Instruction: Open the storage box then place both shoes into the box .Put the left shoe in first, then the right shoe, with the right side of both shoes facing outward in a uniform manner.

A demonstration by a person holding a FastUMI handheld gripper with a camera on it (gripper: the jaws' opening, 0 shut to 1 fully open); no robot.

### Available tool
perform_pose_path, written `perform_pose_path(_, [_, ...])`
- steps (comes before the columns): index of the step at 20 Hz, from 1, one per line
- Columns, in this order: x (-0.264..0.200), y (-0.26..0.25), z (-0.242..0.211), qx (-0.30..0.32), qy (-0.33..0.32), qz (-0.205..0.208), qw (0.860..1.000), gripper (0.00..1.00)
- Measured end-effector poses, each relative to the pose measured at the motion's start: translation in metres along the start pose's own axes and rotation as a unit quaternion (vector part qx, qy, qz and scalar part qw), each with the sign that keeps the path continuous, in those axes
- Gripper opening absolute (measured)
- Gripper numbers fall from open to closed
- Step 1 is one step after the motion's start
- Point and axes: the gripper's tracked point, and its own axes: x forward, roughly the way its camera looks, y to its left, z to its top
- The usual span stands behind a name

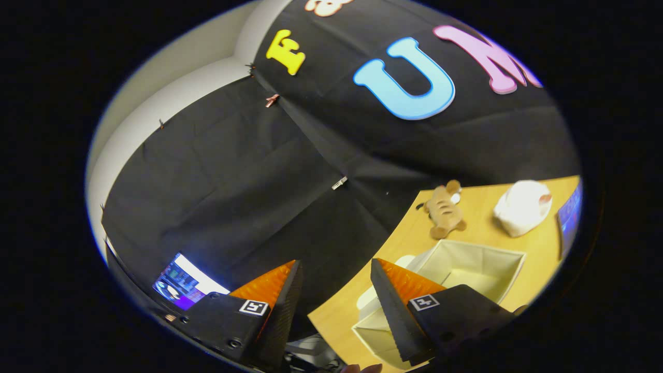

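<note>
Beyond the table's edge (362, 290), the tool (334, 272) gapes empty beside the open storage box (510, 272).

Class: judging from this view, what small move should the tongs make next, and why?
Probably swing toward the table: the tongs hang open and empty, aimed mostly at the booth wall, while the cream storage box already stands open, with no shoe inside that I can see.

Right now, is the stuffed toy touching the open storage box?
Apart. The gripper view shows a strip of bare table between the stuffed toy and the far rim of the storage box. The gripper is open, holding nothing.
</note>
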Motion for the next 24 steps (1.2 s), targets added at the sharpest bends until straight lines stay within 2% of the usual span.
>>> perform_pose_path(1, [-0.013, -0.002, 0.007, -0.031, -0.013, -0.012, 0.999, 0.87])
perform_pose_path(3, [-0.038, 0.001, 0.018, -0.088, -0.032, -0.031, 0.995, 0.87])
perform_pose_path(6, [-0.087, -0.006, 0.043, -0.174, -0.072, -0.080, 0.979, 0.87])
perform_pose_path(10, [-0.149, -0.035, 0.051, -0.224, -0.093, -0.155, 0.958, 0.87])
perform_pose_path(12, [-0.183, -0.052, 0.049, -0.228, -0.101, -0.198, 0.948, 0.92])
perform_pose_path(15, [-0.227, -0.080, 0.033, -0.214, -0.110, -0.257, 0.936, 0.92])
perform_pose_path(18, [-0.260, -0.114, -0.009, -0.178, -0.085, -0.303, 0.932, 0.92])
perform_pose_path(21, [-0.280, -0.148, -0.051, -0.134, -0.062, -0.332, 0.932, 0.92])
perform_pose_path(24, [-0.295, -0.184, -0.098, -0.110, -0.028, -0.369, 0.923, 0.92])
